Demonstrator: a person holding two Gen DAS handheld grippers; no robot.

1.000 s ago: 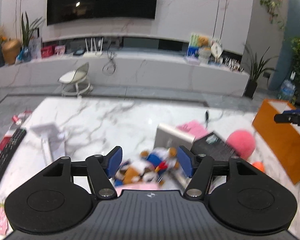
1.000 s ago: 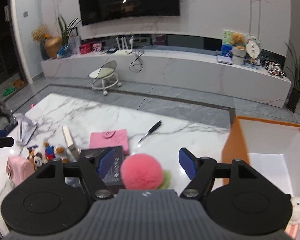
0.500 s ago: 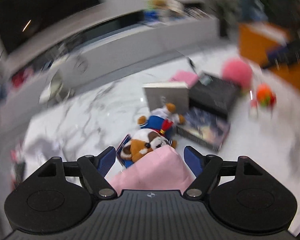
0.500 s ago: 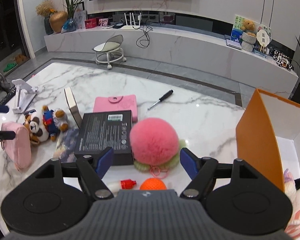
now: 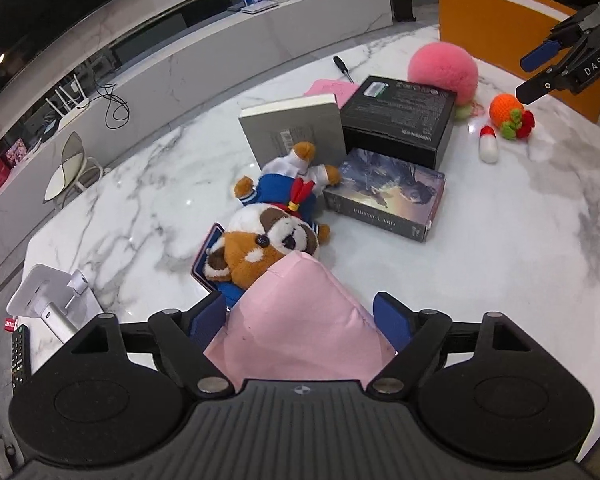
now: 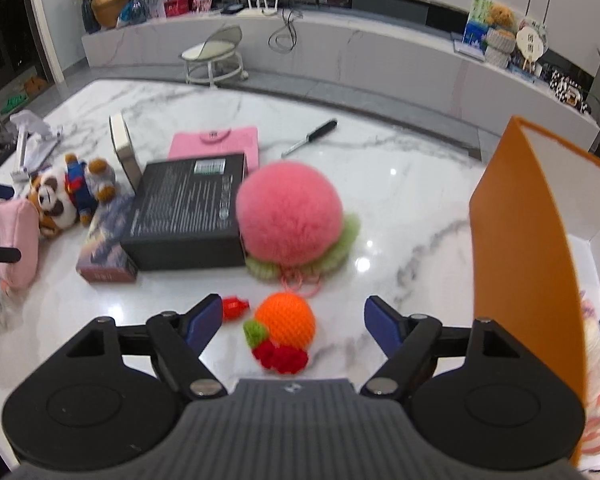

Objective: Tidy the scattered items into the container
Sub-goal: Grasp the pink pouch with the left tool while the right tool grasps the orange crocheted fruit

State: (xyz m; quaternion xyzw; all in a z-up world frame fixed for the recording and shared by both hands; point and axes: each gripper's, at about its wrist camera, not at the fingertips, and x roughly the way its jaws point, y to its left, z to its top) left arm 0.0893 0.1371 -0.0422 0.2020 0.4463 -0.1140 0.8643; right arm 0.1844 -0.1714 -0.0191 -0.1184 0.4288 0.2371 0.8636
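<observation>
1. Left gripper (image 5: 300,314): jaws just widened, pink pouch (image 5: 300,320) straddled on the table, pads apparently not pressed.
2. Right gripper (image 6: 294,318): jaws just widened, crocheted orange (image 6: 286,324) bracketed, untouched.
3. Orange box (image 6: 524,240) is seen at right.

Both grippers tilt steeply downward with their jaws spread and just been widening, the left gripper (image 5: 300,314) with a soft pink thing bulging between its blue pads without clear pressing, the right gripper (image 6: 294,320) with clear gaps on both sides between its pads
</observation>
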